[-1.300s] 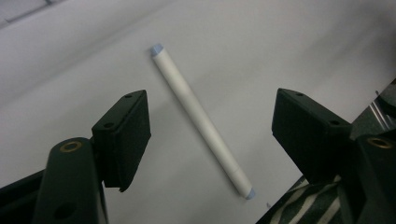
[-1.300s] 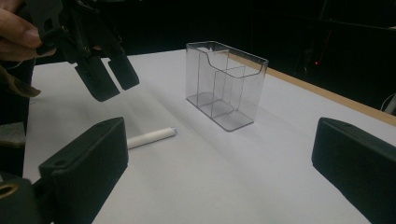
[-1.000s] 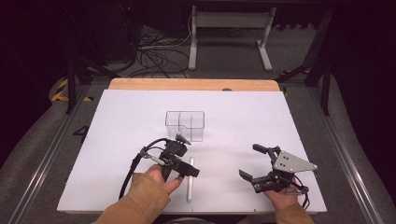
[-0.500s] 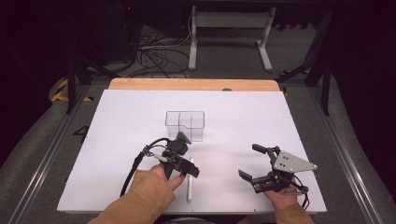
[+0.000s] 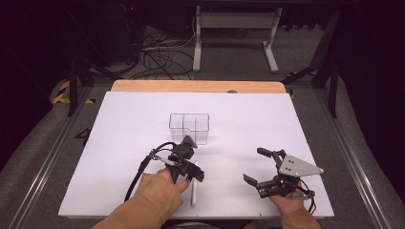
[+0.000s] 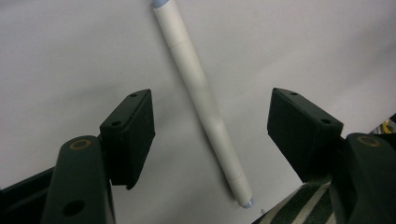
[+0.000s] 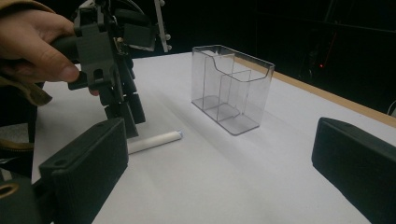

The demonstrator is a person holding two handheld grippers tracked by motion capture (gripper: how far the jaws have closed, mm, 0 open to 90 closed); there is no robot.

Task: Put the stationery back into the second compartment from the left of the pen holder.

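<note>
Your left gripper [image 5: 191,172] sits in the lower centre of the high view, pointed down at the white table sheet [image 5: 119,143] over a white marker pen [image 5: 193,193]. In the left gripper view the pen [image 6: 201,100] runs from the top centre of the frame down to the lower right of centre, lying flat on the sheet between your two black jaws. Both pads stand clear of the pen, with bare white sheet showing on either side of it, so the jaws are partly open and grip nothing. A pale blue tip shows at each end of the pen in that view.

In the high view the pen lies nearly straight up and down the frame, its lower end reaching toward the bottom edge of the sheet below your left hand [image 5: 165,183]. In the right gripper view the pen [image 7: 154,140] lies at left of centre, its blue-tipped end pointing right, with your left gripper [image 7: 119,109] standing over its other end.

Your right gripper [image 5: 267,167] rests in the lower right of the high view, well apart from the pen. Its jaws are spread wide and hold nothing; in the right gripper view they frame bare sheet at the bottom corners.

A clear plastic organiser box [image 5: 189,128] with inner dividers stands upright at the centre of the high view, just above your left gripper. In the right gripper view the box [image 7: 231,88] is at upper centre.
</note>
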